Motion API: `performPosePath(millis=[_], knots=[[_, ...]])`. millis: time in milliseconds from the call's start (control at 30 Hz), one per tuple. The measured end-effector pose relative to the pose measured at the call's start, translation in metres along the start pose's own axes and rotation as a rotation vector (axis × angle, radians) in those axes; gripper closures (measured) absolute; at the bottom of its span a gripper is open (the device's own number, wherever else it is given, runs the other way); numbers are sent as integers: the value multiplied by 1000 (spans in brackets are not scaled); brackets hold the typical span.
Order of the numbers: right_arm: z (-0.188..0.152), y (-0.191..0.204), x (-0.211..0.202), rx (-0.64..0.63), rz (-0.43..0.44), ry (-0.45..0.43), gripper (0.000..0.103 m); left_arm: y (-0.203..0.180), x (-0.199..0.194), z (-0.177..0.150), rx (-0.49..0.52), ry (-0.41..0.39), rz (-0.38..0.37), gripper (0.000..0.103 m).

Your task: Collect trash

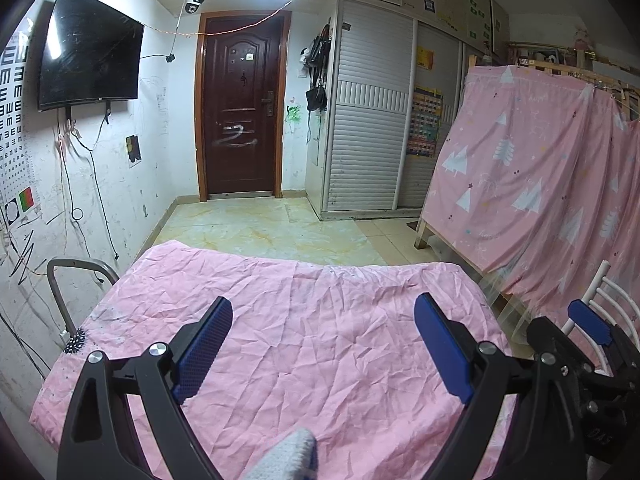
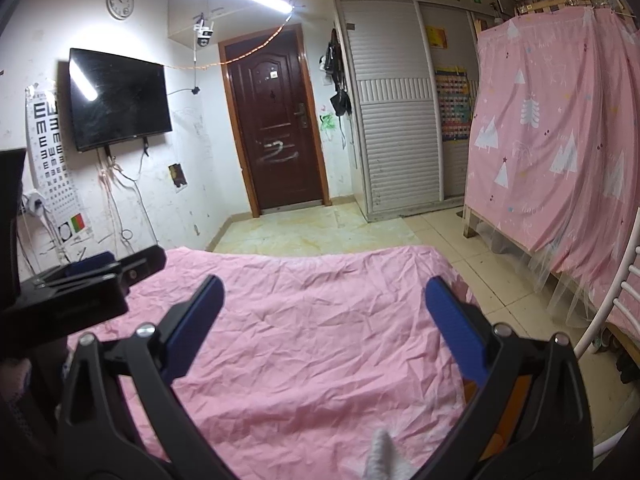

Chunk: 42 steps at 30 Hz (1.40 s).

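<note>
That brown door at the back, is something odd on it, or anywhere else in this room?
Yes. The door carries a pale scrawled smear across its lower panel. The wall beside it is scuffed, with loose cables hanging under the television. The pink cloth is creased but bare; no trash shows.

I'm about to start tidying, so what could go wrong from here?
No trash shows on the pink cloth, so a grab would likely pinch only wrinkled fabric. The open left gripper and open right gripper sit side by side and could collide. The white chair stands near the right gripper.
</note>
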State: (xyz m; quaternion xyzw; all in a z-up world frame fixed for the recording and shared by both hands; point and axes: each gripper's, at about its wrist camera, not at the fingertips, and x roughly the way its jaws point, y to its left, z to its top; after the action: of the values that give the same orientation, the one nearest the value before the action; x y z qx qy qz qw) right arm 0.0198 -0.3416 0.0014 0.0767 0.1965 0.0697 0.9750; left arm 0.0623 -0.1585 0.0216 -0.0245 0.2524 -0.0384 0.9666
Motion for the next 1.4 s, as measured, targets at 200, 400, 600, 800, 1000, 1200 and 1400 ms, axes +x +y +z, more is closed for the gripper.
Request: performPosePath(millis=[200, 400, 600, 800, 1000, 1200, 1400], knots=[[1, 2, 0, -3, 1, 3, 6, 0, 0, 0, 0, 1, -2, 20], [1, 3, 0, -4, 1, 3, 6, 1, 0, 1, -1, -1, 1, 20], [1, 3, 0, -1, -1, 2, 6, 2, 1, 1, -3, -2, 4, 20], [1, 2, 0, -3, 1, 3, 6, 2, 1, 1, 3, -7, 10, 20], [1, 2, 1, -4, 2, 4, 6, 5, 2, 2, -6, -4, 10, 20], [0, 2, 1, -6, 2, 5, 6, 7, 1, 2, -8, -15, 12, 20], [0, 2, 2, -4, 7, 6, 6, 7, 0, 2, -9, -20, 6, 20]])
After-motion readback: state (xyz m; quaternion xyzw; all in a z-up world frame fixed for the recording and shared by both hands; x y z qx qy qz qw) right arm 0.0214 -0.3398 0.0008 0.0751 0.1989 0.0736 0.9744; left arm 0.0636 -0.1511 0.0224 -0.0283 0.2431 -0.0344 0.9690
